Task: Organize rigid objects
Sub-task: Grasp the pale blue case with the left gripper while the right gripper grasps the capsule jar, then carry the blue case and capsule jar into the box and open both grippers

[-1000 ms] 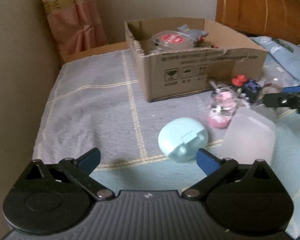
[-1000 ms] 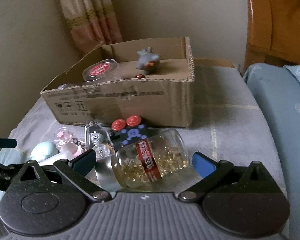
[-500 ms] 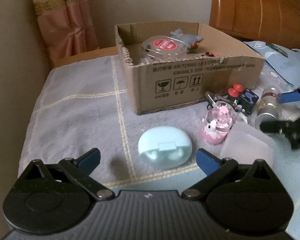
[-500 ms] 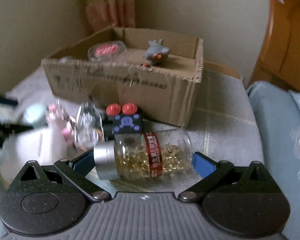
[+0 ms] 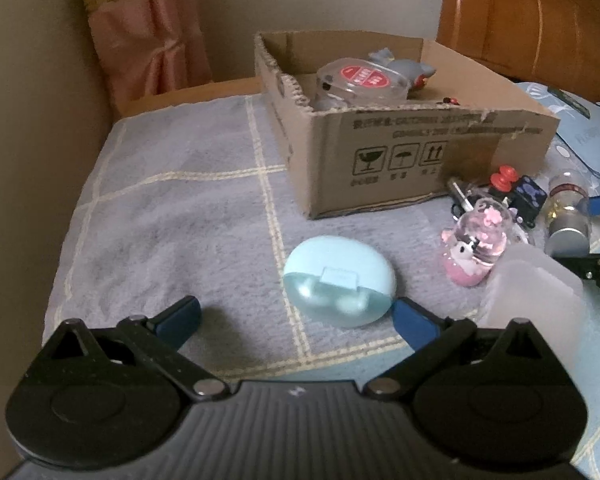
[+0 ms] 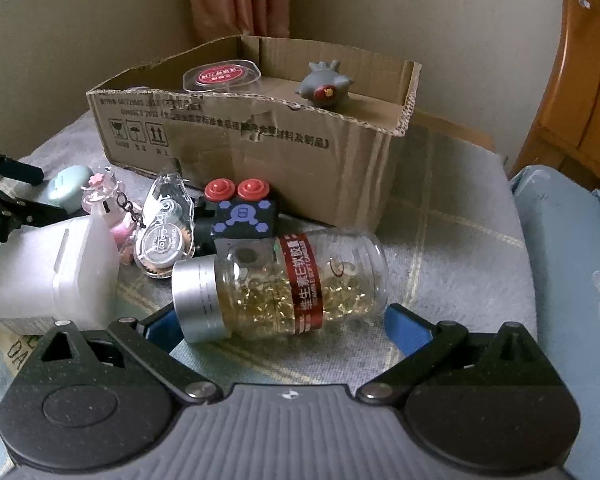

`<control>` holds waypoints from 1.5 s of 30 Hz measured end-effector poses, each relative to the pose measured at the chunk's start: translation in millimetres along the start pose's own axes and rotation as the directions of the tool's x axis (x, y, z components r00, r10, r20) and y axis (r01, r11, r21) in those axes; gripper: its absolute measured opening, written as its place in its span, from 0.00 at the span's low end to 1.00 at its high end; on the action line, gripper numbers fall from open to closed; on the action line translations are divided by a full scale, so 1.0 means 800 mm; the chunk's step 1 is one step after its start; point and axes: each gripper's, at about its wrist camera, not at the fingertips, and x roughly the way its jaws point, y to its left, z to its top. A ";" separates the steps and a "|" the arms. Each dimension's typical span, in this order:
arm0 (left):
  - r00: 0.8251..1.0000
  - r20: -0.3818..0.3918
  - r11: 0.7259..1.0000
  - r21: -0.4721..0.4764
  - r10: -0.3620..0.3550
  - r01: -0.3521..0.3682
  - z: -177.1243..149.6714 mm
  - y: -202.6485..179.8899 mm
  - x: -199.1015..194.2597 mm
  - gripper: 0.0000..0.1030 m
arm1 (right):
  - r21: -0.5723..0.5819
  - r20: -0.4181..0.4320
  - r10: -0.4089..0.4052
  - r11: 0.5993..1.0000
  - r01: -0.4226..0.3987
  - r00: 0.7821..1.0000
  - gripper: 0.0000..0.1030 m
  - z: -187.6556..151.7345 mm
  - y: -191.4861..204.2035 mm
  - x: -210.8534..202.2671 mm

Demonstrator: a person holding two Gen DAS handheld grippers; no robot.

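A light blue oval case [image 5: 339,280] lies on the grey blanket between the fingers of my open left gripper [image 5: 296,316], close to the right fingertip. A clear capsule bottle [image 6: 280,286] with a silver cap and red label lies on its side between the fingers of my open right gripper [image 6: 282,322]. It also shows in the left wrist view [image 5: 568,212]. The cardboard box [image 5: 416,160] [image 6: 260,144] holds a clear red-labelled container [image 5: 360,78] and a grey toy [image 6: 322,86].
A pink figure dome [image 5: 476,246], a frosted white box [image 6: 56,268], a clear tape dispenser [image 6: 162,236] and a dark block with red knobs [image 6: 242,212] lie by the box front. A wooden headboard [image 5: 532,20] stands behind. Blue bedding [image 6: 572,280] is right.
My left gripper moved closer to the light blue case, which now sits between its fingers. My right gripper moved in around the capsule bottle.
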 end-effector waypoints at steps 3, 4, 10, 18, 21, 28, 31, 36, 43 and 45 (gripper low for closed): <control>0.999 0.003 0.999 0.008 -0.032 0.032 0.004 -0.004 0.006 0.97 | -0.010 0.008 0.009 1.000 -0.009 1.000 1.00 0.001 0.000 0.002; 0.999 0.004 0.999 0.008 -0.046 0.046 0.006 -0.005 0.008 0.97 | -0.013 0.008 0.012 1.000 -0.011 1.000 1.00 0.003 -0.001 0.004; 0.998 0.020 0.997 0.028 -0.067 0.067 0.012 -0.011 0.011 0.89 | -0.044 0.003 0.033 0.998 -0.033 0.999 1.00 0.008 -0.005 0.007; 0.999 0.017 0.998 0.050 -0.050 0.049 0.018 -0.012 0.009 0.74 | -0.082 0.005 0.027 0.996 -0.027 1.000 1.00 0.012 -0.002 0.007; 0.998 0.017 0.997 0.063 -0.055 0.054 0.017 -0.013 0.007 0.72 | -0.086 0.008 0.027 0.996 -0.026 1.000 0.99 0.012 -0.001 0.005; 0.999 0.004 0.994 0.099 -0.053 0.052 0.016 -0.016 0.003 0.69 | -0.085 -0.005 0.033 0.996 -0.034 0.999 0.95 0.014 0.001 0.003; 0.999 0.000 0.994 0.096 -0.052 0.052 0.015 -0.014 0.003 0.70 | -0.095 -0.008 0.027 0.995 -0.028 1.000 0.96 0.012 0.004 0.002; 0.998 0.002 0.994 0.089 -0.059 0.058 0.015 -0.015 0.003 0.63 | -0.091 -0.016 0.018 0.996 -0.019 1.000 0.95 0.015 0.006 0.002; 0.999 -0.019 0.997 0.055 -0.051 0.052 0.019 -0.018 0.001 0.59 | -0.066 -0.034 0.012 0.998 -0.014 0.999 0.95 0.018 0.005 -0.002; 0.998 -0.029 0.998 0.049 -0.049 0.051 0.020 -0.017 0.002 0.59 | -0.049 -0.036 0.024 0.998 -0.026 0.999 0.95 0.020 0.003 -0.005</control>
